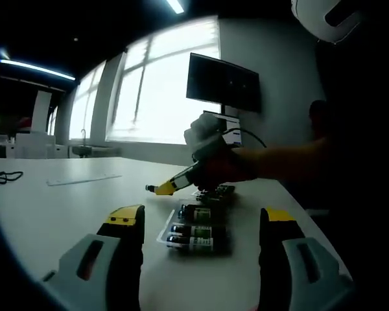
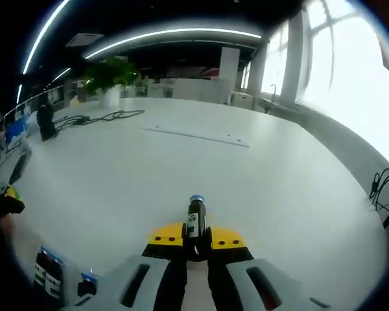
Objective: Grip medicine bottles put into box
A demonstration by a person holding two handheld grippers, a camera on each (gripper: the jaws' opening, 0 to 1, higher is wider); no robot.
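Observation:
Several dark medicine bottles point(image 1: 196, 229) with green labels lie side by side in a shallow box point(image 1: 163, 231) on the white table, just ahead of my left gripper point(image 1: 202, 219), which is open with nothing between its yellow-tipped jaws. My right gripper point(image 2: 194, 237) is shut on a small dark bottle point(image 2: 195, 219) with a blue cap, held upright above the table. In the left gripper view a hand point(image 1: 214, 155) holds the right gripper point(image 1: 161, 188) over the far side of the box. Blue-capped bottles point(image 2: 48, 272) sit at the lower left of the right gripper view.
A dark monitor point(image 1: 223, 81) stands by the bright windows. A thin strip point(image 2: 198, 135) lies on the table, and black cables point(image 2: 97, 118) run near a plant point(image 2: 107, 74). Another cable point(image 2: 386, 188) hangs at the right edge. The left gripper's yellow tip point(image 2: 10, 197) shows at far left.

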